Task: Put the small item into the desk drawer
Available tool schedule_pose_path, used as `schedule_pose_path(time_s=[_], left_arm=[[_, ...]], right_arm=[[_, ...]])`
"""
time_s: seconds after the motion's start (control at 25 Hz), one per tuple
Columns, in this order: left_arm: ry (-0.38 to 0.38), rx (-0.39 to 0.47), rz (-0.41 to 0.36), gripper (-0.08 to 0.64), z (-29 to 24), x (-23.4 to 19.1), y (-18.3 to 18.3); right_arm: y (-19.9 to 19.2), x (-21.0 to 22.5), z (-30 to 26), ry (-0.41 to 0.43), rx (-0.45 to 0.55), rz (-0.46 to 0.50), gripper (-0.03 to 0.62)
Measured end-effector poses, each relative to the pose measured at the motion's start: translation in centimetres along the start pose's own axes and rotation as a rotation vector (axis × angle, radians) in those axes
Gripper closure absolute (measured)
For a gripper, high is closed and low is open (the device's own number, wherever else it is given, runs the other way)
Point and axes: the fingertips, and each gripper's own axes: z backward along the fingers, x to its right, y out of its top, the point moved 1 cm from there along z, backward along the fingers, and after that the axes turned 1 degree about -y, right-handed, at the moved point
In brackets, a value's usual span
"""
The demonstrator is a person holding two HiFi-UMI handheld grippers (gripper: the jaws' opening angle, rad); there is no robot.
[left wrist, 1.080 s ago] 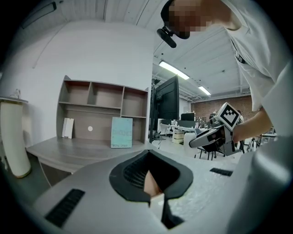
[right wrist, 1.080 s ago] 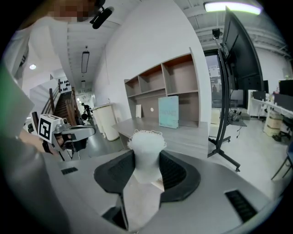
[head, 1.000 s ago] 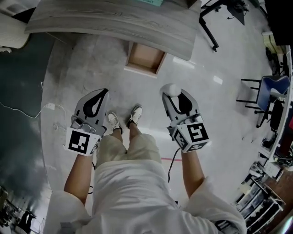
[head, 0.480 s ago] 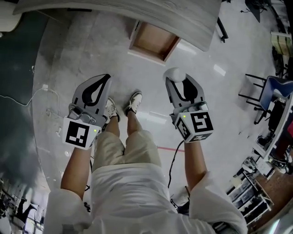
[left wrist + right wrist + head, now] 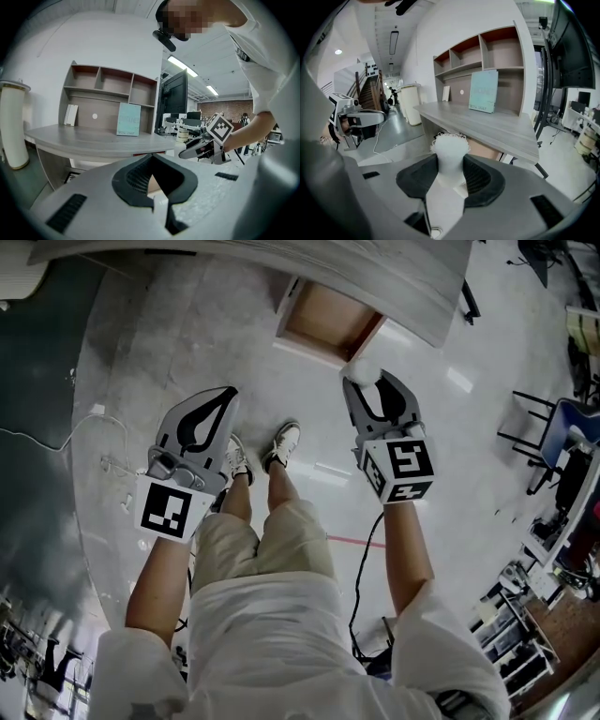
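- The right gripper pinches the small white item: both dark pads press its sides, and its frilled top stands up past the jaw tips.
- In the head view the small white item sits at the very tip of the right gripper.
- The open desk drawer lies just ahead of that tip, a little toward the left gripper's side. Its wooden inside is bare, and the item is not in it.
- The desk runs across beyond both grippers, partly covering the drawer's far end.
- The left gripper has its jaws pressed together at the tips, with nothing between them.
- In the head view the left gripper hangs beside the right one, well apart from it, with the person's shoes between them.
- From the right gripper, a teal card leans upright in the shelf unit on the desk, far beyond the item.
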Motion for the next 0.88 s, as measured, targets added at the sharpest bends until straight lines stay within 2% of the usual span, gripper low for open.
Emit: schedule_pose_path(time_s=[0.32, 0.88], left_arm=[[-0.022, -0.013, 0.009, 0.555, -1.3, 0.5, -0.9], [-0.034, -0.023, 0.025, 0.555, -2.1, 1.4, -1.4]], right_arm=[[-1.5, 1.3, -2.6, -0.011, -0.063, 0.071, 0.428], [-3.9, 3.0, -9.5, -0.032, -0.216, 0.299, 0.428]])
